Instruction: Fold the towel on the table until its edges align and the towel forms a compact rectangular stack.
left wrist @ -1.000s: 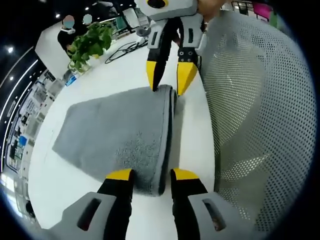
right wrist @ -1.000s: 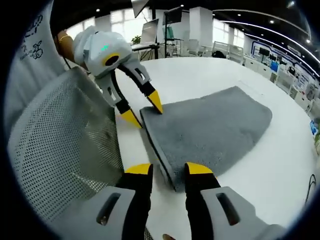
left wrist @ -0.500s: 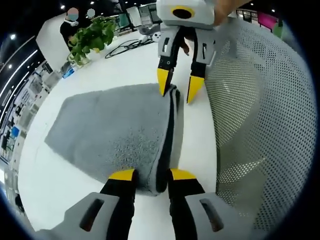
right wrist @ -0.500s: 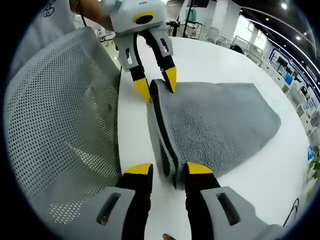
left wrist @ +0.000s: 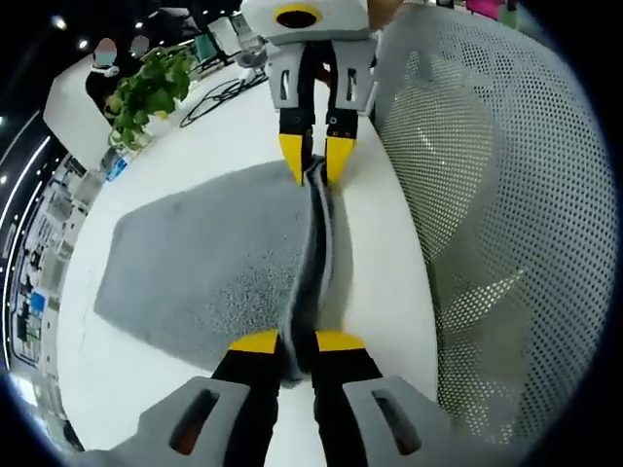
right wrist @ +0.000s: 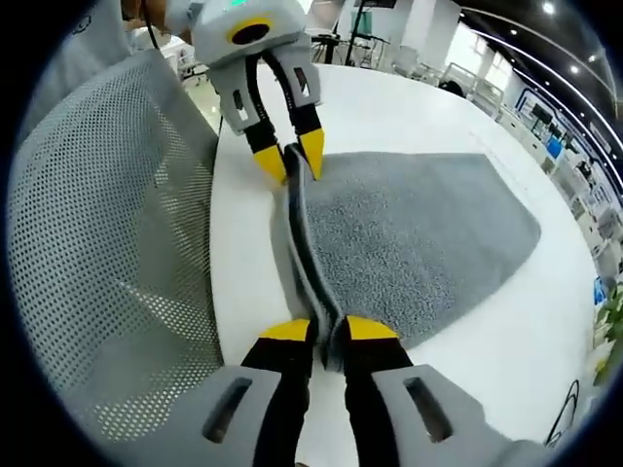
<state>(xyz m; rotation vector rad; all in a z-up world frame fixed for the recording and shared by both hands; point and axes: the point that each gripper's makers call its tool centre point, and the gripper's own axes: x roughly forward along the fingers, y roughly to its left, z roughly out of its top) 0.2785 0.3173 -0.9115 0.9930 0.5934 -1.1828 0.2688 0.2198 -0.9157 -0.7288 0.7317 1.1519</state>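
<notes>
In the left gripper view, your jaws have closed since half a second ago: then they stood apart on either side of the towel's near edge, now your left gripper [left wrist: 297,341] pinches that edge between narrow jaws. The towel [left wrist: 204,268] lies grey on the white bench [left wrist: 389,253], with its layered edge running straight away from you to the right gripper [left wrist: 313,158], which has also drawn its yellow tips in on the far corner. A mesh chair [left wrist: 496,195] stands just beside the bench edge, and a plant [left wrist: 146,92] sits well back with cables near it.

The risk here is an uneven bite. The edge shows more than one layer, and you cannot tell from this angle whether your jaws hold all of them. If only the top layer is caught, it will peel away when you lift, and the fold will come out skewed.

In the right gripper view, the same closing shows: your right gripper [right wrist: 327,330] now clamps the edge where the jaws were spread before. The towel [right wrist: 419,233] spreads off to the right across the bench [right wrist: 243,282], and the left gripper [right wrist: 290,154] holds the opposite end of the same edge. The chair [right wrist: 107,243] crowds the left side.

Carry both ends over at an even pace and height; if one hand leads, the corners will land offset. Watch the chair too, since a swing towards it could snag the hanging cloth or a gripper on the mesh.
</notes>
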